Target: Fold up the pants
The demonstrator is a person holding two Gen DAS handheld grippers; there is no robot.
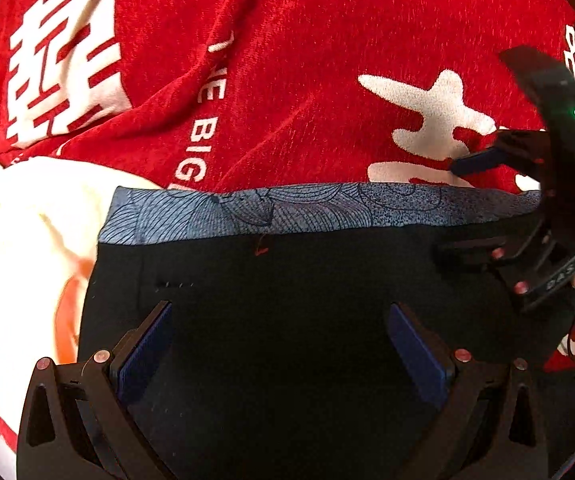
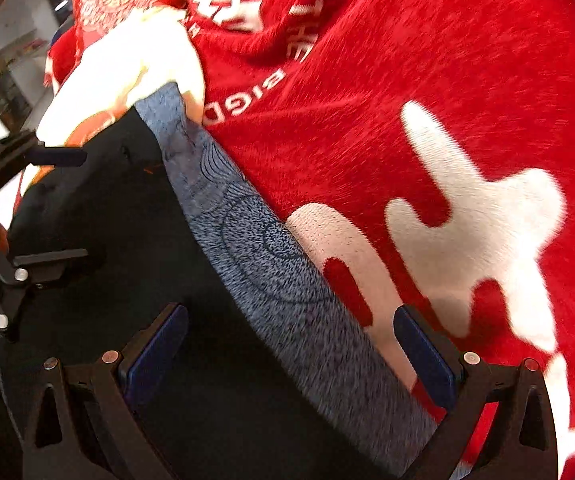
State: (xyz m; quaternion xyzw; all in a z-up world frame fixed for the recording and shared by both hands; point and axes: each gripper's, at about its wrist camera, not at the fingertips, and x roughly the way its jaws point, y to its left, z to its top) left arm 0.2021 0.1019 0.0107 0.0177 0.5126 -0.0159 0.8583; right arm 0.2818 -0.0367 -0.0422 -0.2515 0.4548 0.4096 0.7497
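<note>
Black pants (image 1: 287, 320) look soft and limp on the red blanket (image 1: 307, 80); both grippers (image 1: 279, 360) (image 2: 287, 356) hover open, best gripping near the patterned waistband (image 1: 287, 208).

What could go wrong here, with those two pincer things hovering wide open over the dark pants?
The right tool straddles the grey patterned band at the edge of the black pants; closing there, it might also pinch the red blanket underneath. The left tool sits over flat, smooth cloth, so it may slip without catching a fold. The two tools are close together and could bump.
</note>
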